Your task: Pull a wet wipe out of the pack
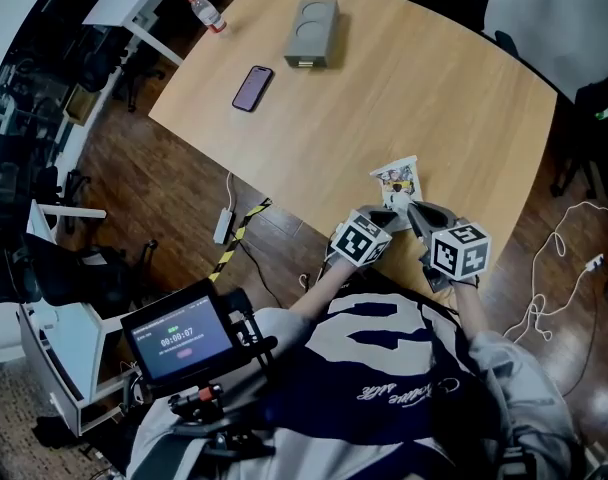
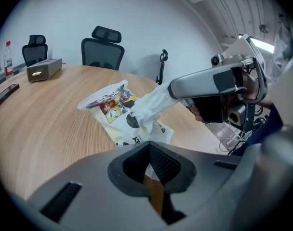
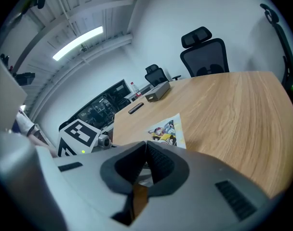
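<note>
Pack of wet wipes [image 1: 399, 181] lies flat on the wooden table [image 1: 434, 88], close to the table's near edge and just in front of the person. It is a soft white pouch with a cartoon print on top. One white wet wipe [image 2: 149, 107] stands partly out of its opening, drawn up into a crumpled strip that runs toward the right gripper [image 2: 171, 88]. That gripper's jaws are closed narrow on the wipe's upper end, above the pouch. The rest of the wipe is inside the pouch and cannot be seen.

The left gripper [image 2: 149, 148] sits low at the pouch's near edge, its jaws drawn together with a sliver of white pinched between the pads, which looks like the pouch's edge. In the head view the two grippers sit side by side, left [image 1: 382, 216] and right [image 1: 416, 213], both right at the table's rim.

Beyond the pouch the tabletop is broad, bare wood. A dark phone [image 1: 252, 88] and a grey box [image 1: 314, 33] lie well apart from the pouch, toward the far left side. A small bottle with a red cap [image 1: 206, 11] lies at the far left corner. Black office chairs [image 2: 102, 49] stand past the far edge of the table.
</note>
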Action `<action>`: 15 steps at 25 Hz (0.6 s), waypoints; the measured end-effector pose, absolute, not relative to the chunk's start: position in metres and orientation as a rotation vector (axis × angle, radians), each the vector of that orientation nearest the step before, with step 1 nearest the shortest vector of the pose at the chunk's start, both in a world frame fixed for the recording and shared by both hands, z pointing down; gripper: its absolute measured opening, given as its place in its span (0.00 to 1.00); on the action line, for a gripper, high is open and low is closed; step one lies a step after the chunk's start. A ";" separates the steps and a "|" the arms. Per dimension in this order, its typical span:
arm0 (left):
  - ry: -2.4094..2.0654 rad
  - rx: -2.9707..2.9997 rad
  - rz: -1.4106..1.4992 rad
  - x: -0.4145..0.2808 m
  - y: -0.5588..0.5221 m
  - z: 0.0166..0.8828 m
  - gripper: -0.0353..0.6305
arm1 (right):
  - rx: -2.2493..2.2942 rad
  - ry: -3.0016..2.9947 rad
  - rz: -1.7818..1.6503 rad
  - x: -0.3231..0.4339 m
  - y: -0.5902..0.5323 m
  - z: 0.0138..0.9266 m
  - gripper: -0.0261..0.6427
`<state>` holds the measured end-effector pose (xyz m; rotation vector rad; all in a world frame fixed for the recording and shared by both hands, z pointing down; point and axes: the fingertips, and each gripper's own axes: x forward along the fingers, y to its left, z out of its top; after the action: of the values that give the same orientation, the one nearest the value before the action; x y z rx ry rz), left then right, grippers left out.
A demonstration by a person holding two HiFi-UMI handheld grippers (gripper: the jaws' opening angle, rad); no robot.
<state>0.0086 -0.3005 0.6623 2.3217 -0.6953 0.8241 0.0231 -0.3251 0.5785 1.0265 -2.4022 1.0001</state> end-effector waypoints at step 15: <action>-0.728 2.349 0.800 0.007 -0.294 0.658 0.06 | 1.156 -2.532 1.001 0.046 -0.310 0.528 0.04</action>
<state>0.0074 -0.2940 0.6584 2.3490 -0.7275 0.7996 0.0457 -0.3095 0.5277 1.1562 -2.5319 1.0006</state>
